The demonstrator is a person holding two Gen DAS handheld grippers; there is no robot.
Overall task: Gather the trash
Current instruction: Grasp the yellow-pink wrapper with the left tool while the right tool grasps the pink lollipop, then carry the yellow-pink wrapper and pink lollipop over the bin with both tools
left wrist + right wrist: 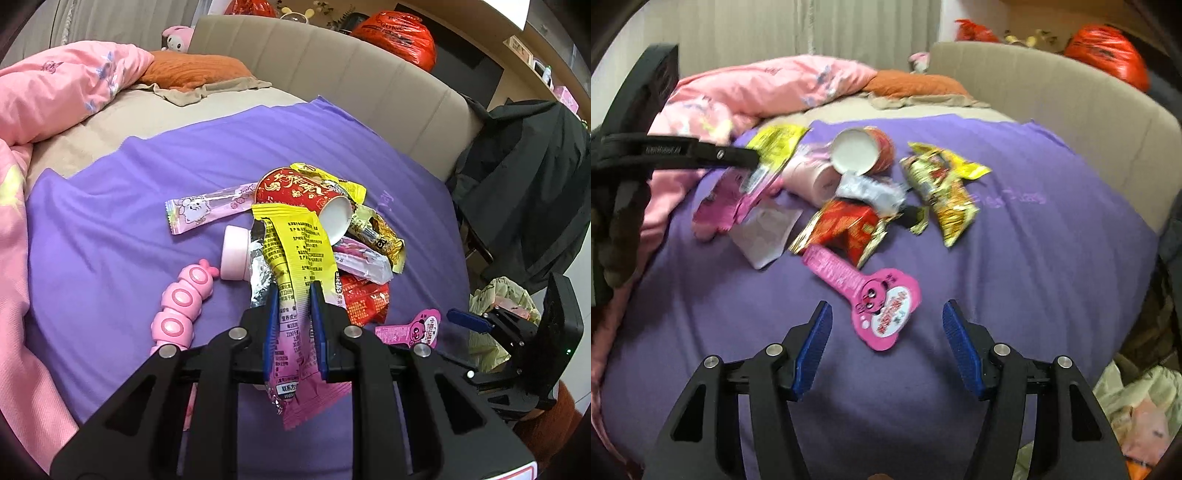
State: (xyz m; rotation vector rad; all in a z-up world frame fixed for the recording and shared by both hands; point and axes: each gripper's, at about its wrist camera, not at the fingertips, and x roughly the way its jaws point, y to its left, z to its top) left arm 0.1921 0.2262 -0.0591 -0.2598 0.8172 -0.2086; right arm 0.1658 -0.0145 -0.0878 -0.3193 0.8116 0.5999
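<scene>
Left wrist view: left gripper (293,291) clamped on yellow-pink wrapper (295,258), frame centre, trash pile (354,236) behind on purple sheet (147,192) | Right wrist view: right gripper (884,312) wide apart, nothing held, pink key-shaped wrapper (875,299) lying between fingertips, lower centre

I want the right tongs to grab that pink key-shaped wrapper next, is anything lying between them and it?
Nothing visible does. The pink key-shaped wrapper lies flat on bare purple sheet, just ahead of the open right tongs, with the red packet behind it.
</scene>
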